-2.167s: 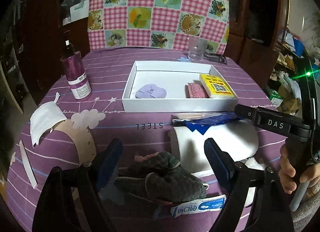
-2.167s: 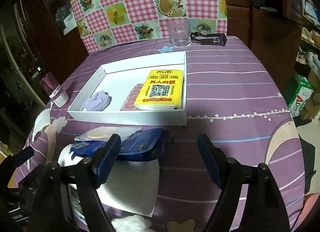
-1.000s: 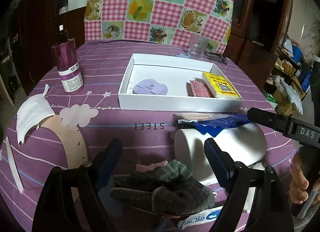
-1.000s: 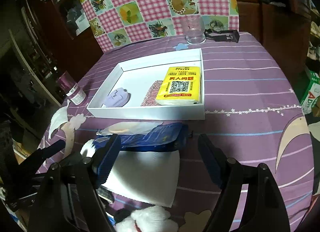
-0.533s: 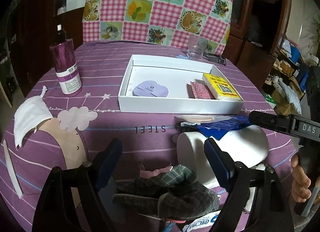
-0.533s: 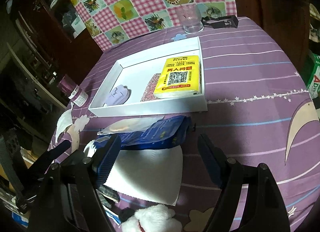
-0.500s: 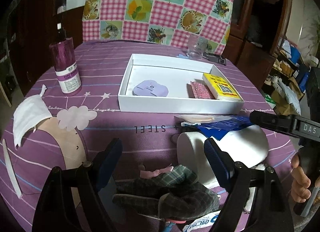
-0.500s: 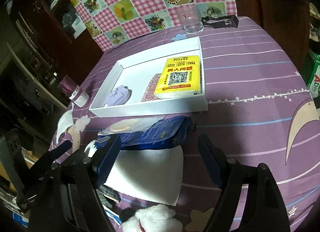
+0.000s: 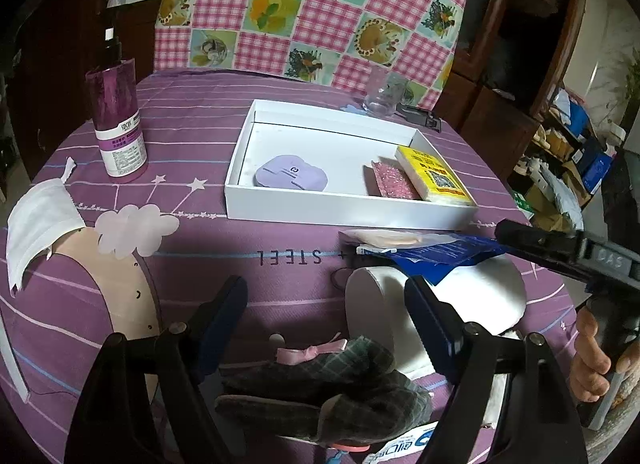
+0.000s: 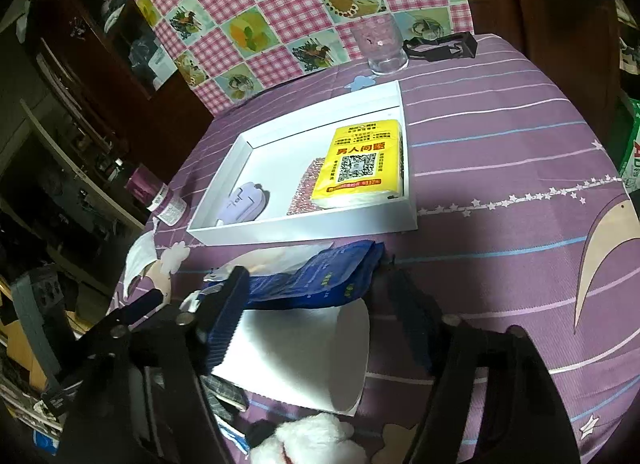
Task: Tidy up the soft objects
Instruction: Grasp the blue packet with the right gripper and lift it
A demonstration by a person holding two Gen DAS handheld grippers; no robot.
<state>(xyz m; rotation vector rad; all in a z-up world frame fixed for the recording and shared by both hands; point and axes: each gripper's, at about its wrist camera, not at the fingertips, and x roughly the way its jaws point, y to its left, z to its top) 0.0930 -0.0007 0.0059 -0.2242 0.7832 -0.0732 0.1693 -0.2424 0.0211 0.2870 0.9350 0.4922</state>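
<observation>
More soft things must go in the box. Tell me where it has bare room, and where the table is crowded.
Bare floor in the white box: the far half, and the gap between purple pad and pink sponge. Crowded: the near table, with paper roll, blue pack and plaid toy.

Half-seen things at the near edge of the purple tablecloth

The white fluffy toy [image 10: 308, 442] is cut off by the picture's bottom edge. The blue-and-white sachet [image 9: 404, 448] shows only part of its print. The dark plaid fabric slipper [image 9: 332, 396] is partly behind the left gripper's arms. The shelves' contents are too dim to tell.
</observation>
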